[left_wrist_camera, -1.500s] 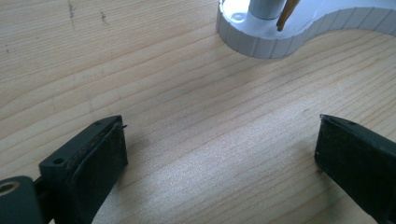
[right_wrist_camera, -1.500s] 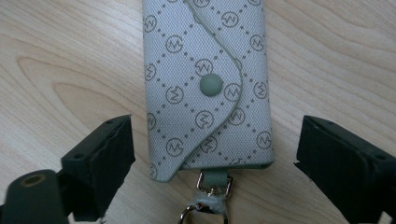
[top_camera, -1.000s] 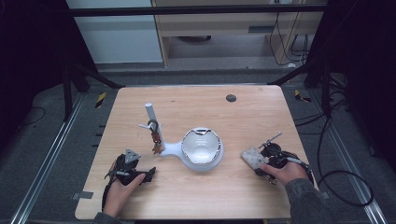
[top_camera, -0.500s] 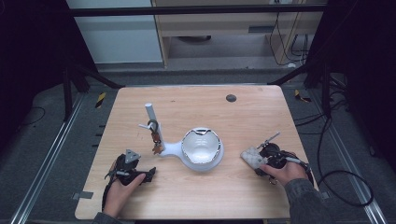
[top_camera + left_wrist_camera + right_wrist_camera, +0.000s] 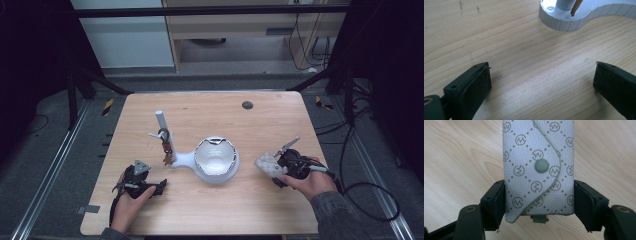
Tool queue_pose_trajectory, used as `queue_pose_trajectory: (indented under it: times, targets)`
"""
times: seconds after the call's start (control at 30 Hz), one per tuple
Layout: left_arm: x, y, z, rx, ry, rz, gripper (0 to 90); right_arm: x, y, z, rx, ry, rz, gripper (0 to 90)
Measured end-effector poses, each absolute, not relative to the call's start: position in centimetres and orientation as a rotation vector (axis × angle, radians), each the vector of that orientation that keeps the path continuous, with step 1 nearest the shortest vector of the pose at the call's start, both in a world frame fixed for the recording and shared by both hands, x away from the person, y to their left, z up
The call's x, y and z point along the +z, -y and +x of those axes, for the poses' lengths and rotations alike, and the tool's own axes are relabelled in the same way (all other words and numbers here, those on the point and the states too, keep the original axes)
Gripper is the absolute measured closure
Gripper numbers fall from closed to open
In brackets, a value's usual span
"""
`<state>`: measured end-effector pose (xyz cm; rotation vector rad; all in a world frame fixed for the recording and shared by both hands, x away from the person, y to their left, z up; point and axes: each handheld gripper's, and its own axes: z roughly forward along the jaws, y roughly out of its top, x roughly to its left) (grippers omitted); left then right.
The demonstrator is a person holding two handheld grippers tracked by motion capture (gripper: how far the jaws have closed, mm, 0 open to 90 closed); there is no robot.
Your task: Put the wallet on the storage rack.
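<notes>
A grey patterned pouch [image 5: 539, 170] with a snap button is clamped between both pads of my right gripper [image 5: 539, 202], whose jaws have just been closing onto it. In the high view the pouch [image 5: 265, 164] sticks out to the left of the right gripper [image 5: 274, 169], just above the table at the right. My left gripper [image 5: 159, 187] rests near the front left, open with nothing between its jaws [image 5: 541, 80]. A white stand [image 5: 182, 159] with a post, a hook with keys [image 5: 166, 147] and a bowl [image 5: 216, 156] sits mid-table.
The stand's ribbed white base [image 5: 574, 20] lies just ahead of the left gripper. A small dark round spot [image 5: 247, 105] marks the wooden table [image 5: 250, 210] near its far edge. Cables trail off the right side.
The right gripper with the pouch has risen slightly off the table. The left hand has kept still.
</notes>
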<state>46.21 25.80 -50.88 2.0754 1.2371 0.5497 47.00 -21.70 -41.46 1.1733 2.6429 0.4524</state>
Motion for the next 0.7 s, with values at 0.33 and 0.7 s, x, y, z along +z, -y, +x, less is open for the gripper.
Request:
queue_pose_trajectory:
  times: [0.33, 0.7]
  targets:
    - [-50.9, -25.8, 46.2, 0.550, -1.237, 2.076, 0.7, -37.0, 19.7, 45.7, 0.450, -2.656, 1.043, 31.6]
    - [-50.9, -25.8, 46.2, 0.551, -1.236, 2.073, 0.6, -34.1, 16.1, 45.4, 0.441, -2.694, 0.896, 31.7]
